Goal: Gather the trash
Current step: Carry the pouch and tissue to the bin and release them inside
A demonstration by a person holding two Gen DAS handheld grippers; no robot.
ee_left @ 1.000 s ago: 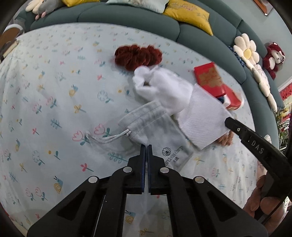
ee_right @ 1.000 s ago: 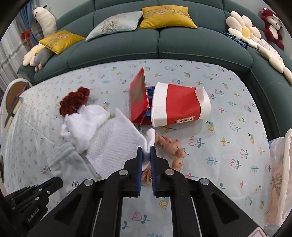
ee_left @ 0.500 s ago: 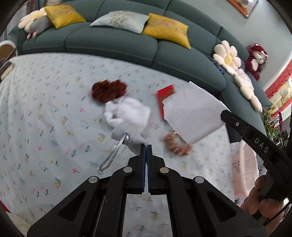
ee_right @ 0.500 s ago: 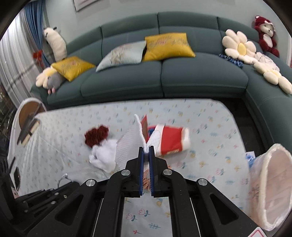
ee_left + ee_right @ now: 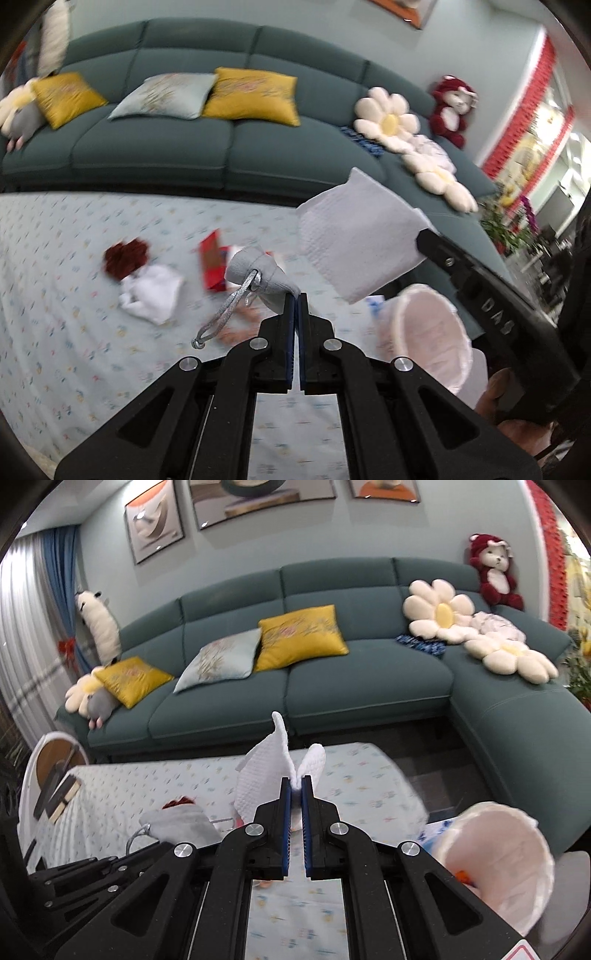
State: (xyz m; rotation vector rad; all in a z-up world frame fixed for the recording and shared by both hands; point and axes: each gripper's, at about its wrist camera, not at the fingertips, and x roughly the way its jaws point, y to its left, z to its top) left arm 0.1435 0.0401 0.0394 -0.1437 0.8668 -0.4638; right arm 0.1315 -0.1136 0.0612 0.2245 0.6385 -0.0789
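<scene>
While both pieces hang clear of the bench (image 5: 74,332), I read this as the carry to the bin. Left gripper (image 5: 295,299) clenched on a corner of the grey drawstring pouch (image 5: 258,273); pouch dangles off the left side of the tips, silver cord (image 5: 225,314) trailing loose below it. Right gripper (image 5: 296,782) clenched on a fold of the white paper towel (image 5: 266,771); sheet stands up above and to the left of the tips, flapping free.

Bin: white-lined trash basket (image 5: 495,867), low right in both views, mouth tilted toward me, something orange at the bottom. Neither piece is over it yet.

Left on the bench: white crumpled cloth (image 5: 155,295), dark red fluffy thing (image 5: 125,256), red carton (image 5: 212,262), brownish scraps near the left tips (blurred, can't name them).

How I'd do it well:
- Right goes first; it looks nearer the basket. Bring the tips over the mouth before I let go, since a towel that light will likely drift.
- Keep the left hand back so the two grippers don't crowd the rim.
- Pouch: lower until the cord is inside too, otherwise it may catch the liner edge and hang out.
- Keep both grips tight; each looks to hold only a thin edge.
</scene>
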